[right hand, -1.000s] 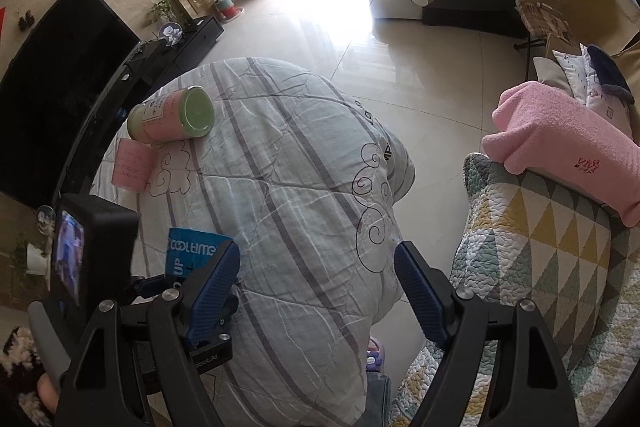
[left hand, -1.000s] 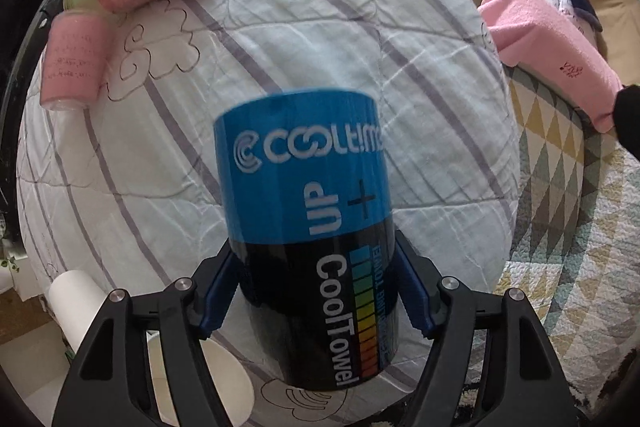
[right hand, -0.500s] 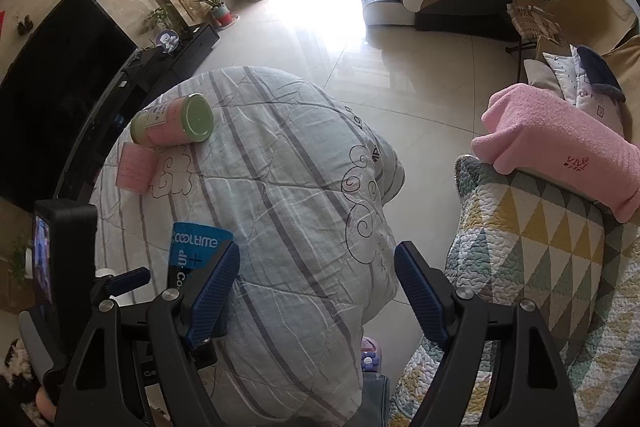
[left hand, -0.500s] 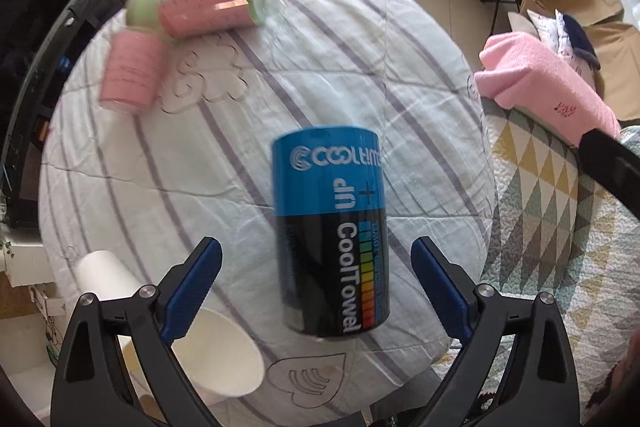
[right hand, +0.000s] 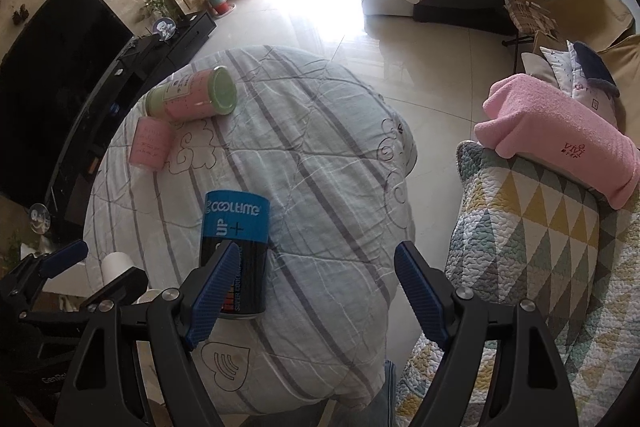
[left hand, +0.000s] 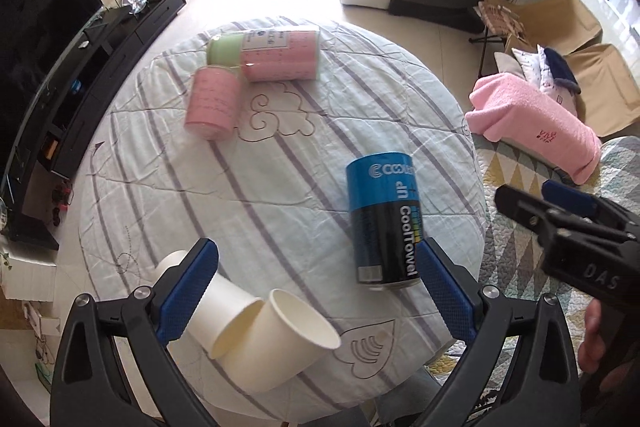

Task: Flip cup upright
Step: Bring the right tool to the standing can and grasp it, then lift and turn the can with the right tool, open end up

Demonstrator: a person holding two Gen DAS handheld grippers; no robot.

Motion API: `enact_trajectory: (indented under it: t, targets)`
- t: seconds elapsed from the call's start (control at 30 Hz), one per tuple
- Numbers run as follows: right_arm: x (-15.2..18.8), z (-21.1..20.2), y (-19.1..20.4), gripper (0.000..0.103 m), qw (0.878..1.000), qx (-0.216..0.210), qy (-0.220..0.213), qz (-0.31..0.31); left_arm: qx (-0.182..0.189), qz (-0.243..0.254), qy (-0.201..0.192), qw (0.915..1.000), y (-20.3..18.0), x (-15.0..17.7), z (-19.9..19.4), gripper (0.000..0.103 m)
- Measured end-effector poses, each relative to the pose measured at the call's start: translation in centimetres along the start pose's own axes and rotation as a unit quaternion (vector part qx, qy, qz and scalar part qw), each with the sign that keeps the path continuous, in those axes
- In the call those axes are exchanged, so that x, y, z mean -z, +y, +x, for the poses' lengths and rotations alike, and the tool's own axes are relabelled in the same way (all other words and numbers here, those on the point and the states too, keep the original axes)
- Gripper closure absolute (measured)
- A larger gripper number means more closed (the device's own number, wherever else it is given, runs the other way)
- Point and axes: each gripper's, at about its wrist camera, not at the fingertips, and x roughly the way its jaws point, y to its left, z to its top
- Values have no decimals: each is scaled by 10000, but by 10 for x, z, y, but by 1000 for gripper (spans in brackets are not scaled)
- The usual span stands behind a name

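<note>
A blue and black "CoolTowel" can (left hand: 382,221) stands on the round cloth-covered table (left hand: 168,163), near its right edge; it also shows in the right wrist view (right hand: 236,251). My left gripper (left hand: 318,289) is open and empty, pulled back above the near edge. Two white paper cups (left hand: 264,337) lie on their sides, nested, between its fingers. My right gripper (right hand: 316,291) is open and empty, to the right of the can.
A pink and green canister (left hand: 276,55) lies on its side at the far edge, with a pink cylinder (left hand: 212,103) beside it. A quilted sofa (right hand: 532,239) with a pink towel (right hand: 556,135) stands right of the table. A TV unit (left hand: 60,67) is on the left.
My left gripper opened, let go of the blue can and drew back and up. The can stays standing on the table. The paper cups came into view.
</note>
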Motion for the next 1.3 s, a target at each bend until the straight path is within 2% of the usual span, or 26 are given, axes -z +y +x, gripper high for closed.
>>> enact_trajectory:
  t: [0.07,0.17,0.37,0.53,0.73,0.77,0.8,0.97,1.07,1.2,1.3]
  targets:
    - [3,7,12,20,9999,-32,117,-49,-73,-24,-83,9999,10,5,-5,3]
    - [6,19,31,20,9995,60,284,-136,20,-90,-175,9998,26,6,-8,3]
    - [3,50,63,20,9981,-4,604,-145,-124,-244,-171,9995,60,6,-2,3]
    - [5,91,66,20,9941,29,1072,146,-237,-489,-126,9984,90,6,6,3]
    - [8,121,64,20,9902,117,1320,431,-394,-808,8,9960,114,13,17,3]
    - [9,123,62,26,9899,138,1313,522,-401,-863,34,9955,117,13,19,3]
    - [9,124,62,35,9904,81,1269,545,-405,-912,55,9950,120,14,20,3]
    - [7,114,67,35,9930,-269,1060,451,-395,-1055,54,9936,128,15,21,3]
    - [2,103,70,35,9956,-274,849,287,-382,-993,-27,9943,123,13,17,3]
    - [-8,82,73,35,9992,-315,249,55,-361,-907,-91,9952,113,10,15,3]
    - [-15,68,77,35,9988,-187,-354,-265,-363,-867,-96,9955,106,10,16,3]
